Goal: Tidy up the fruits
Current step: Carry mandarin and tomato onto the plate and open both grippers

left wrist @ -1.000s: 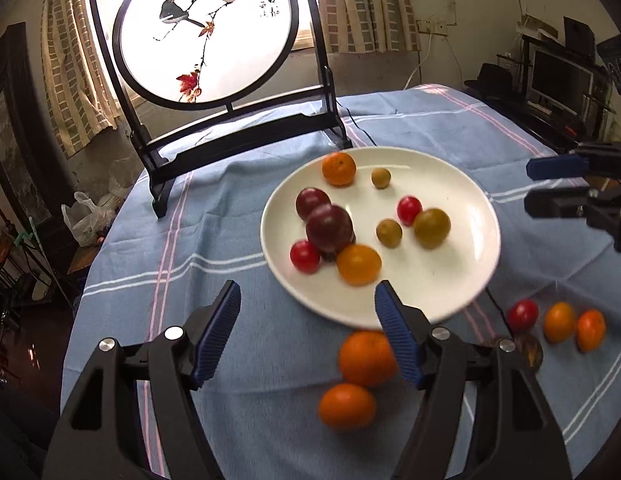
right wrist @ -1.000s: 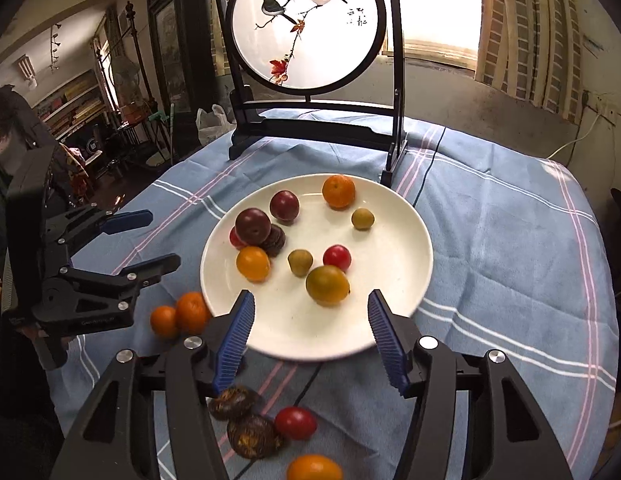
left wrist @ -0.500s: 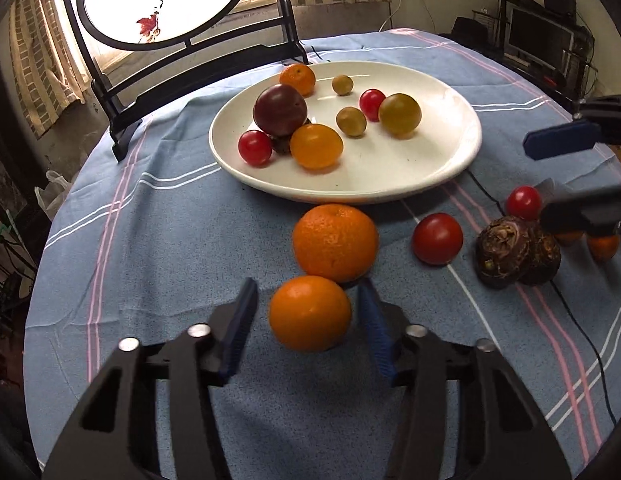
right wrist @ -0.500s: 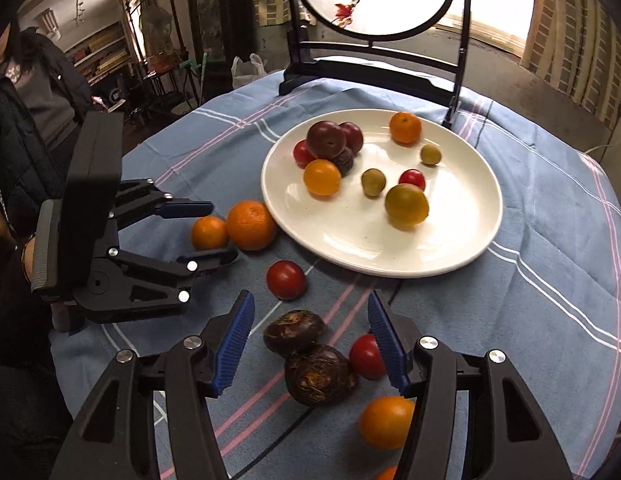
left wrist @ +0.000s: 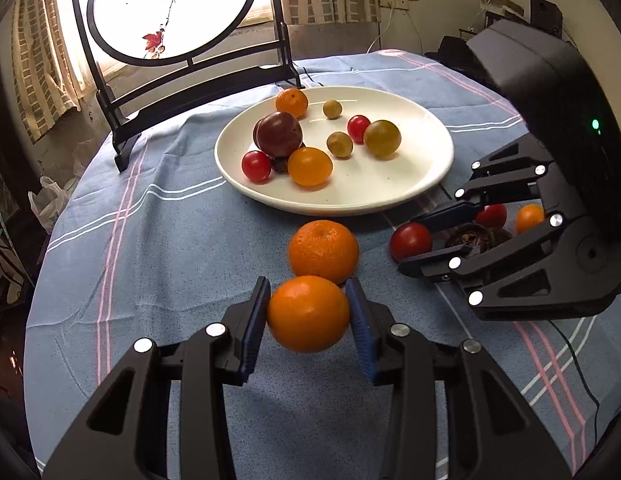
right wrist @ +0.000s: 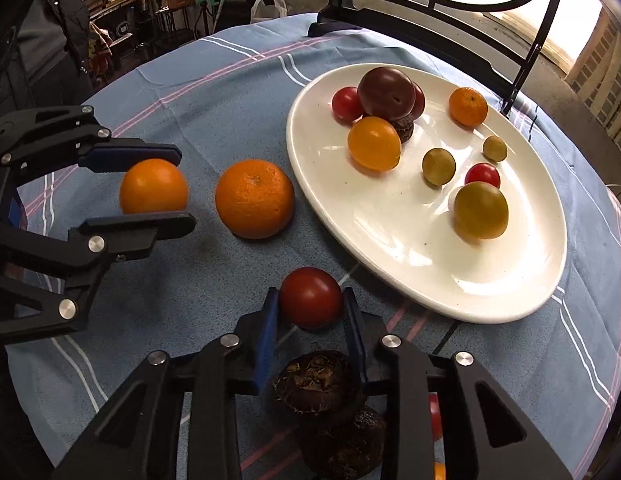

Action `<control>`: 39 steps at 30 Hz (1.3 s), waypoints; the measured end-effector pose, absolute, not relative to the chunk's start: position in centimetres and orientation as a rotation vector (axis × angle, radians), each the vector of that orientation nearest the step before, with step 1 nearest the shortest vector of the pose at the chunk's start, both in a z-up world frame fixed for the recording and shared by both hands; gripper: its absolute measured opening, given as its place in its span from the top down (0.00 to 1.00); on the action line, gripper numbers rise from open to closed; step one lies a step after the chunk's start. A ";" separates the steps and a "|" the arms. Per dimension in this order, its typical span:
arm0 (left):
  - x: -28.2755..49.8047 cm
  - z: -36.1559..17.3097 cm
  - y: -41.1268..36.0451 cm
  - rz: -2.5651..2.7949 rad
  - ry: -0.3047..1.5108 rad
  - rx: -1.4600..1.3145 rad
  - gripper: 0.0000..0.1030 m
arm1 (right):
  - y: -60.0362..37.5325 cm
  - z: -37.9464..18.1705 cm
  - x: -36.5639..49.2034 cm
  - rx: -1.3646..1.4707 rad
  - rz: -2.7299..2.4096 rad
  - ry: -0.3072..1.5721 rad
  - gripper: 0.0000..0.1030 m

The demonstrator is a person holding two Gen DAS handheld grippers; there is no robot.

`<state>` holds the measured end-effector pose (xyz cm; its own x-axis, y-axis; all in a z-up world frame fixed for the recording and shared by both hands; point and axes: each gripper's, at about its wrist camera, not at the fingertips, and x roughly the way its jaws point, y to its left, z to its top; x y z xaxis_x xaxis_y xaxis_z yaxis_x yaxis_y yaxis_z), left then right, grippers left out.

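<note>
Both grippers dropped: left gripper (left wrist: 308, 312) clamps smooth orange (left wrist: 308, 314); right gripper (right wrist: 310, 308) closing on glossy red tomato (right wrist: 311, 297).

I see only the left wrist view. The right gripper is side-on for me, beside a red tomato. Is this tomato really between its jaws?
Observer: Yes. In the right wrist view the red tomato sits between the jaws of the right gripper, which are closing, and both pads appear to touch it.
Operator: In my view the orange I hold overlaps the bigger one. Do they touch?
Observer: No. Seen from the side, the small orange in the left gripper stands apart from the large orange, with blue cloth between them.
Operator: What lies under the right gripper?
Observer: Two dark wrinkled fruits, just behind the tomato.
</note>
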<state>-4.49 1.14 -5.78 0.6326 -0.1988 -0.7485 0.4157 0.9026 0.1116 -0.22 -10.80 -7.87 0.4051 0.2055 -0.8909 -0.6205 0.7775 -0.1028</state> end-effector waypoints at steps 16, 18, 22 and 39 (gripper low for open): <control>-2.0 0.8 -2.5 -0.313 0.679 0.211 0.63 | -18.7 3.2 -1.3 -0.210 0.496 0.751 0.71; -0.7 1.8 -3.3 -0.299 0.668 0.190 0.63 | -19.6 4.1 -0.3 -0.190 0.472 0.729 0.71; 1.8 2.9 -5.0 -0.261 0.646 0.195 0.63 | -20.7 4.8 1.9 -0.158 0.441 0.717 0.71; 8.5 -1.0 -6.5 -0.182 0.741 0.232 0.63 | -20.3 0.9 9.0 -0.162 0.403 0.818 0.71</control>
<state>8.50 -6.52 -0.95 0.7239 -0.0814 -0.6851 0.2443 0.9589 0.1441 9.03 -20.33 0.89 0.6132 0.2864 -0.7362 -0.4099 0.9120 0.0133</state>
